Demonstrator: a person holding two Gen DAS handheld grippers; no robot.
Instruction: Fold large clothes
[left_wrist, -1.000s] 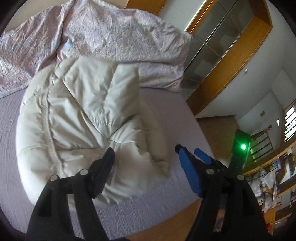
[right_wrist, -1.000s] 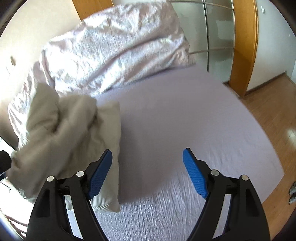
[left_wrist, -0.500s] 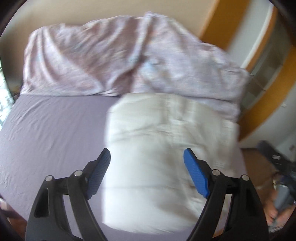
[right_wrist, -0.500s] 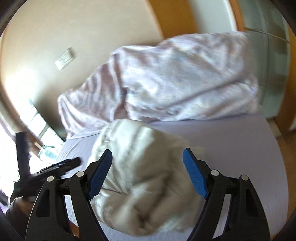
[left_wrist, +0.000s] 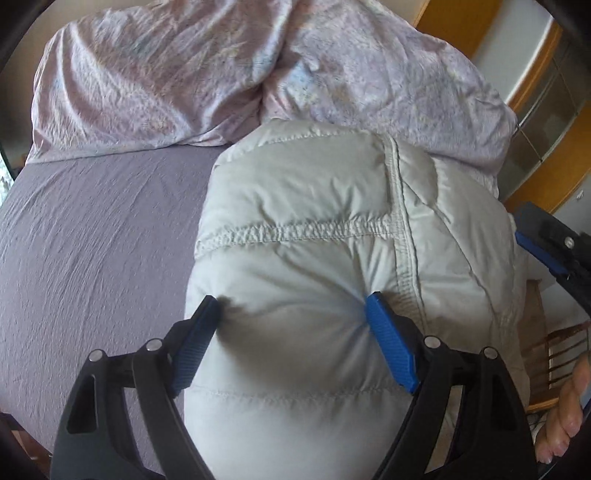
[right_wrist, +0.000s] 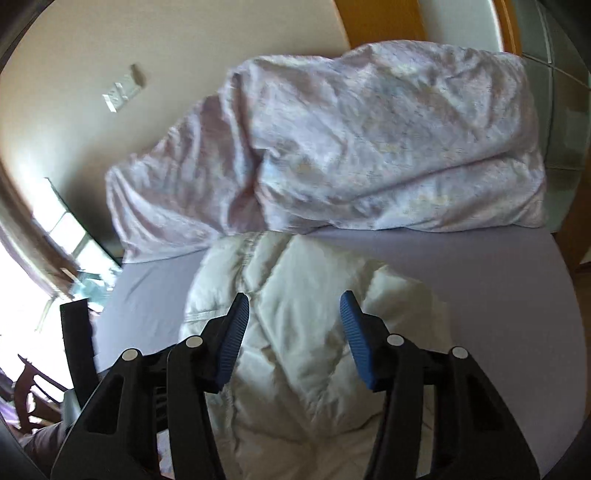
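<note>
A puffy cream quilted jacket (left_wrist: 325, 236) lies bundled on the purple bed sheet (left_wrist: 92, 240). My left gripper (left_wrist: 293, 308) has its blue pads pressed into the jacket's near bulge, which fills the gap between the jaws. In the right wrist view the same jacket (right_wrist: 295, 332) lies under my right gripper (right_wrist: 291, 306), whose jaws stand partly apart over the fabric. I cannot tell whether they pinch it. The right gripper's blue finger (left_wrist: 535, 251) shows at the right edge of the left wrist view.
A crumpled pink floral duvet (left_wrist: 240, 70) is heaped at the head of the bed, also in the right wrist view (right_wrist: 369, 147). A wooden wardrobe with glass panels (left_wrist: 546, 122) stands to the right. A window (right_wrist: 55, 258) and a chair (right_wrist: 33, 391) are at the left.
Both grippers swung round toward the jacket and came down close on it. The left jaws have narrowed onto the near bulge. The right jaws are closer together than before.
</note>
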